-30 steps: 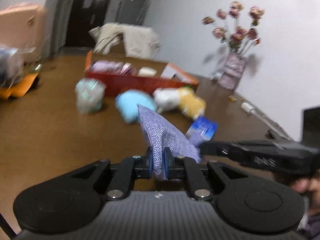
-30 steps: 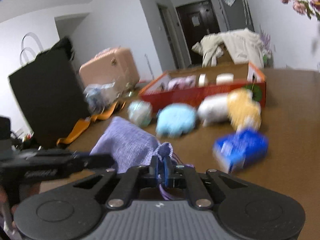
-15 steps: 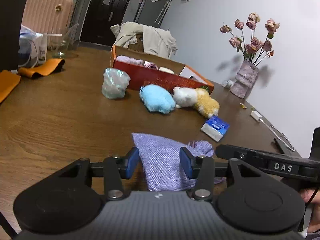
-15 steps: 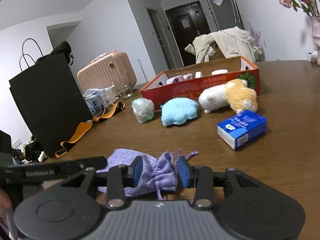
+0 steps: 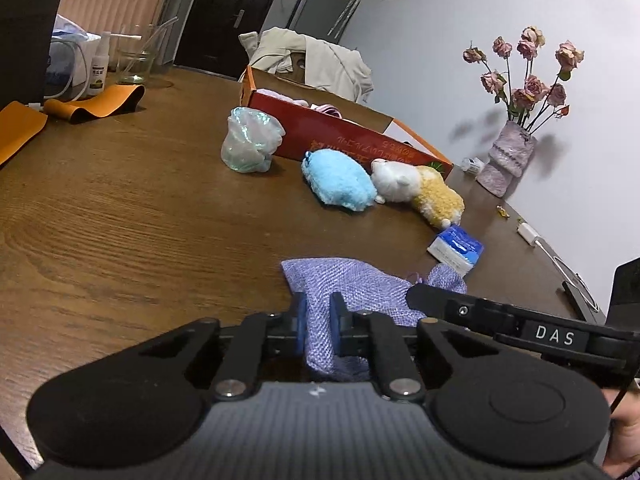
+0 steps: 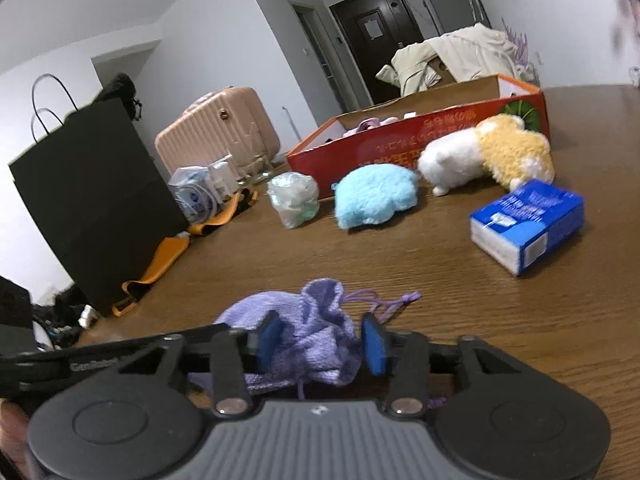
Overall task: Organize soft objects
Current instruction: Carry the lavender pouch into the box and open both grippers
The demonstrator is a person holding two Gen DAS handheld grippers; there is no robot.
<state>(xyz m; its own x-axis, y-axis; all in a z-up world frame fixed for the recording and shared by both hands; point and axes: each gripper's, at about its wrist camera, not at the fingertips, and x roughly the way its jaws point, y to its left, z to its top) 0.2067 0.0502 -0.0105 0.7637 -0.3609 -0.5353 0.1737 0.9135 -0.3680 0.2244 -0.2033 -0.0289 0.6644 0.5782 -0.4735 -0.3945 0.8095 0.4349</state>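
A purple knit drawstring pouch lies on the brown table, also in the right wrist view. My left gripper is shut on the pouch's closed end. My right gripper is open, its blue pads either side of the pouch's gathered neck. Beyond lie a blue plush, a white and yellow plush, a crumpled clear bag and a blue tissue pack. The red cardboard box stands behind them.
A vase of pink roses stands at the far right by the wall. A white cable runs along the right edge. Orange straps, bottles and a black paper bag crowd the left side. A pink suitcase stands behind.
A second ago both grippers held the pouch up, shut on it. Half a second ago it lay on the table, both open. Now the left has shut on it again; the right stays open.
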